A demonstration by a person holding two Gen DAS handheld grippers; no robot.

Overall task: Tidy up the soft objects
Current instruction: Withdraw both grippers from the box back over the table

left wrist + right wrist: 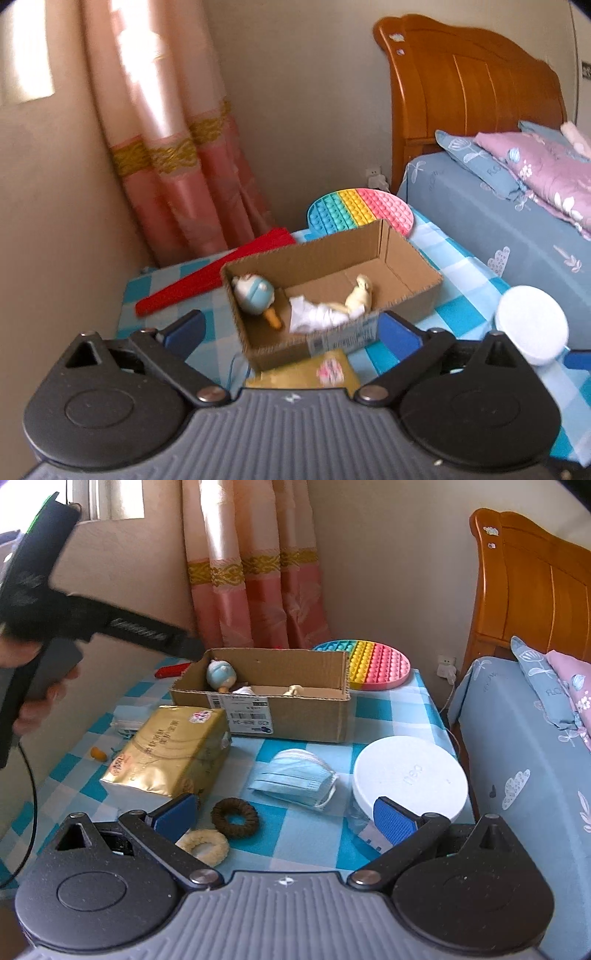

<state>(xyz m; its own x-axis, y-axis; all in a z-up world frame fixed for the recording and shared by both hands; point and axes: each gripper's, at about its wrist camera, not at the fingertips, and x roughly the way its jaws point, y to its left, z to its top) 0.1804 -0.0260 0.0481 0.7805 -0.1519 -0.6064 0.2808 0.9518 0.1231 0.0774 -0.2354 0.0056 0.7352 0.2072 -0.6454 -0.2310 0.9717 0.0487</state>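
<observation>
Corrugated brown cardboard forms the open box (280, 694) that serves as landmark on the blue-and-white checked tablecloth (384, 709); inside it lie a pale blue round-headed doll (253, 291), a crumpled white cloth (314, 314) and a cream plush figure (358, 295). Soft items not yet boxed sit in front of the box: a stack of light blue pleated face masks (295, 775), a dark brown fuzzy hair ring (234, 816) and a cream fluffy hair ring (203, 845), with a gold-wrapped tissue pack (170, 753) at the box's front left corner. A white round lid (410, 775) rests to the front right of the box, and a rainbow bubble-pop mat (373, 664) lies behind it. The right gripper (284, 812) hovers above the brown ring with its jaws spread wide and nothing held. The left gripper (291, 325) hangs over the near edge of the box, equally wide open and empty. Likely next comes a pick of the brown ring or the masks: lower squarely, pinch across the ring's rim rather than its hole, close gently since it will squash, and lift clear of the box wall before releasing.
</observation>
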